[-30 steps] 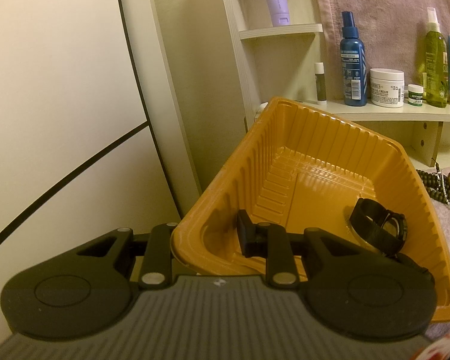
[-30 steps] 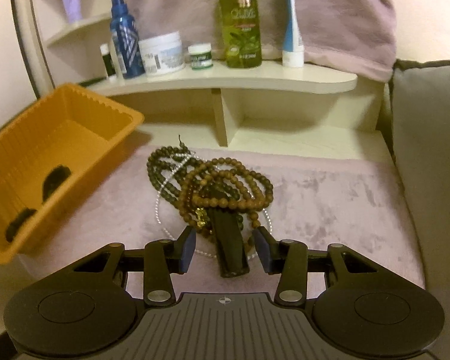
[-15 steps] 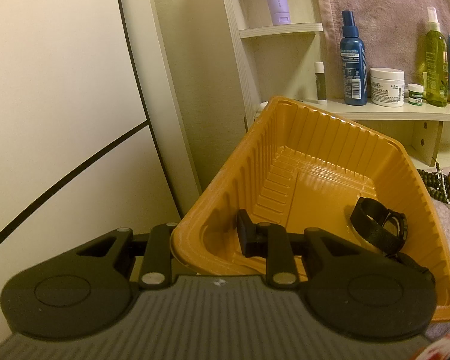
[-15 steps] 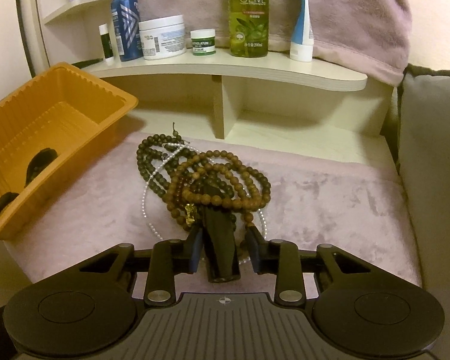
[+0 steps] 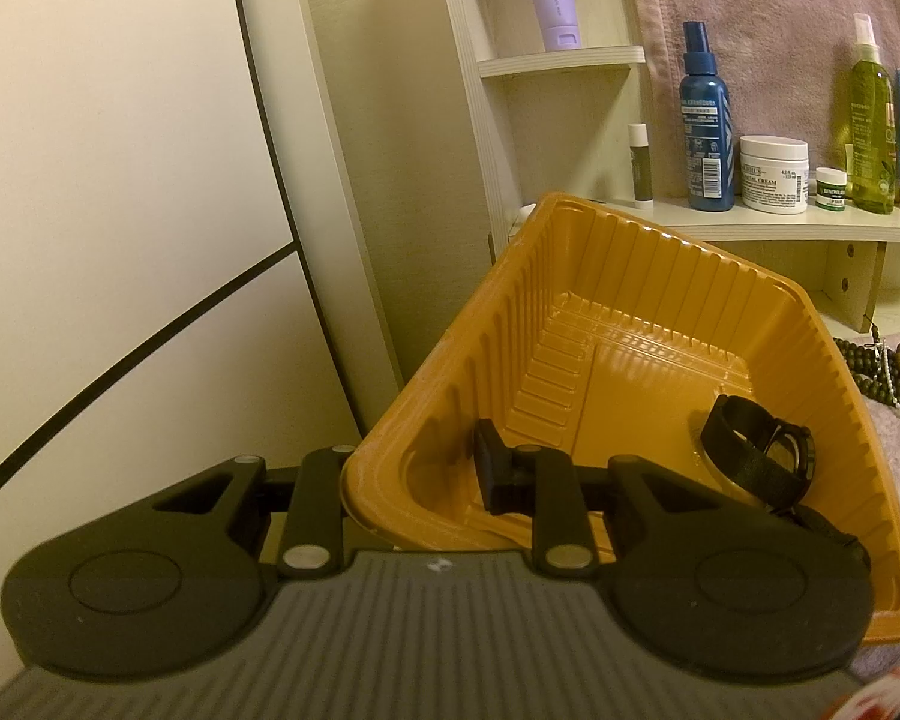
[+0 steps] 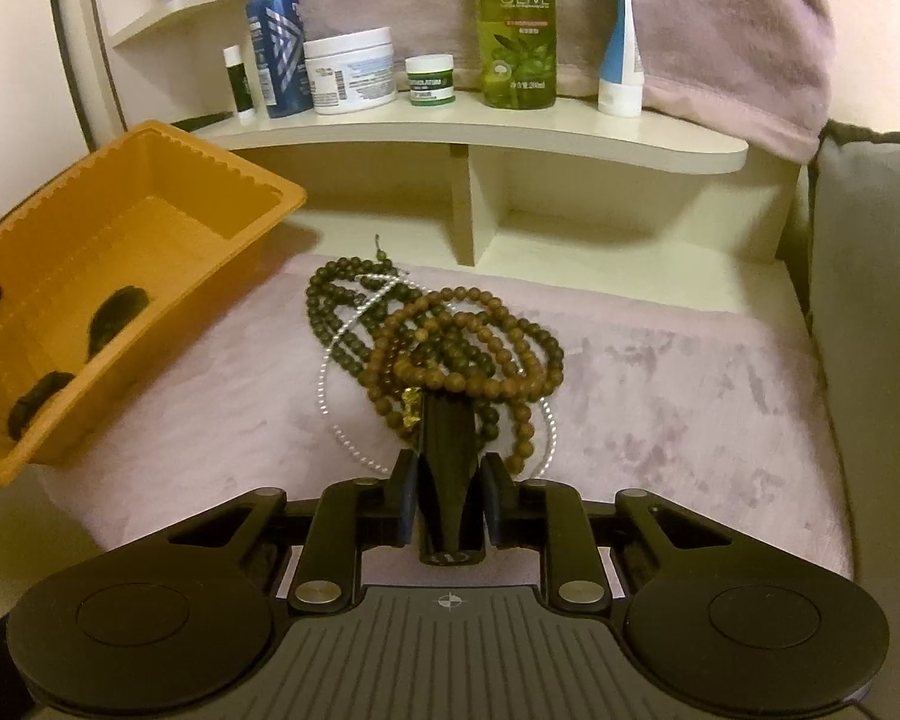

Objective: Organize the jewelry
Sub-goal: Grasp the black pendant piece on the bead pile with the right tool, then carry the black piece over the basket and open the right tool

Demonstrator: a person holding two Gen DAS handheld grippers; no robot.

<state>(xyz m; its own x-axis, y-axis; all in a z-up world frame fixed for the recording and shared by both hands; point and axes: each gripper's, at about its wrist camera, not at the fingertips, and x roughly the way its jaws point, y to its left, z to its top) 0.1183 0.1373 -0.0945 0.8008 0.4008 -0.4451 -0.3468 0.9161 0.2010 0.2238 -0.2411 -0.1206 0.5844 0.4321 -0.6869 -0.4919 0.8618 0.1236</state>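
I count one orange tray, one black watch in it, three bead strands, two jars and five bottles and tubes on my shelf.

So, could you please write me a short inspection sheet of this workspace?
Surface: mauve plush cloth.
Job's things: bead necklaces in a heap; black strap; orange tray tilted, watch inside.
Clutter: nothing seen on the cloth.
Grippers: left gripper clamps the tray's wall; right gripper shut on the strap.
Cables: nothing seen.
Surroundings: shelf with toiletry bottles and jars, towel, grey cushion.
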